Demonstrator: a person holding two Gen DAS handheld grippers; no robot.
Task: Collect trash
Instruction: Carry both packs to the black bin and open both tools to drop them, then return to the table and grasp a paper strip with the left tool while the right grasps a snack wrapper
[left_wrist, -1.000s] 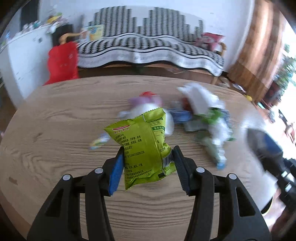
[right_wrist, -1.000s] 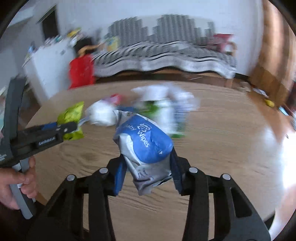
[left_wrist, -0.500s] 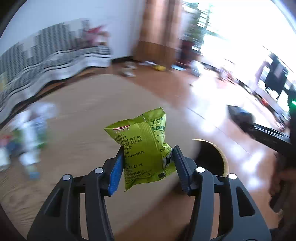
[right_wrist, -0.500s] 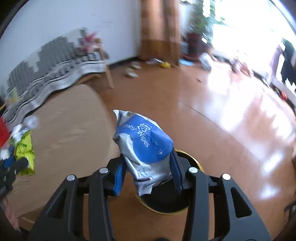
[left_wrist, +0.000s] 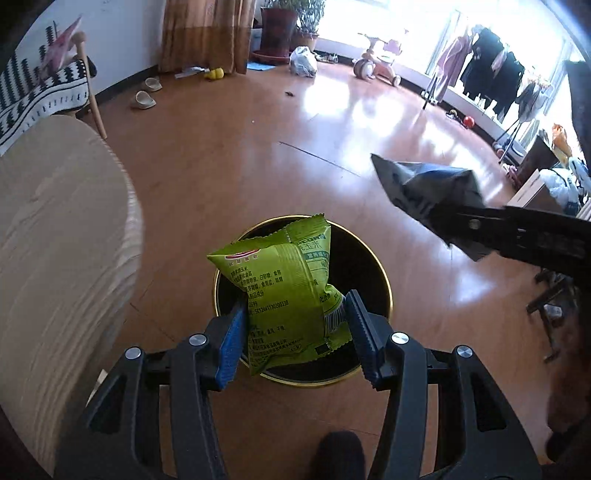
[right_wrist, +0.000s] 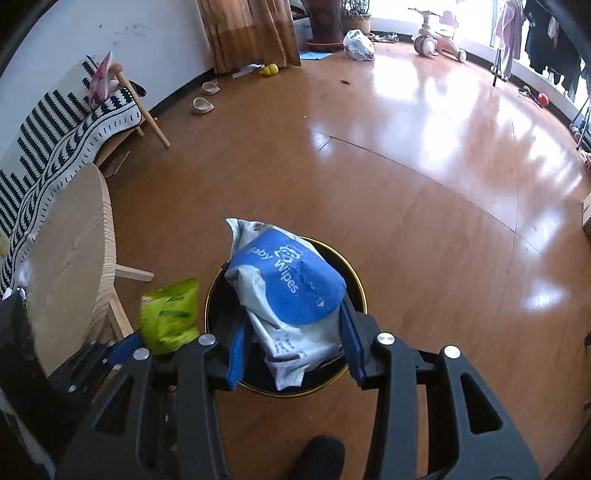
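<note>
below both cameras spreads the glossy wooden floor (right_wrist: 424, 177), with the pale round table (left_wrist: 62, 236) at the left and a striped sofa throw (right_wrist: 55, 125) beyond it. on the floor just right of the table stands the black bin (left_wrist: 373, 266) with a gold rim, its mouth open upward. the right gripper (right_wrist: 291, 350), jaws partly apart, clamps a blue-and-white baby wipes pack (right_wrist: 288, 295) above the bin's mouth. the left gripper (left_wrist: 295, 339), jaws about half apart, pinches a green snack packet (left_wrist: 280, 291) over the same bin; in the right wrist view that packet sits above the bin's left rim.
</note>
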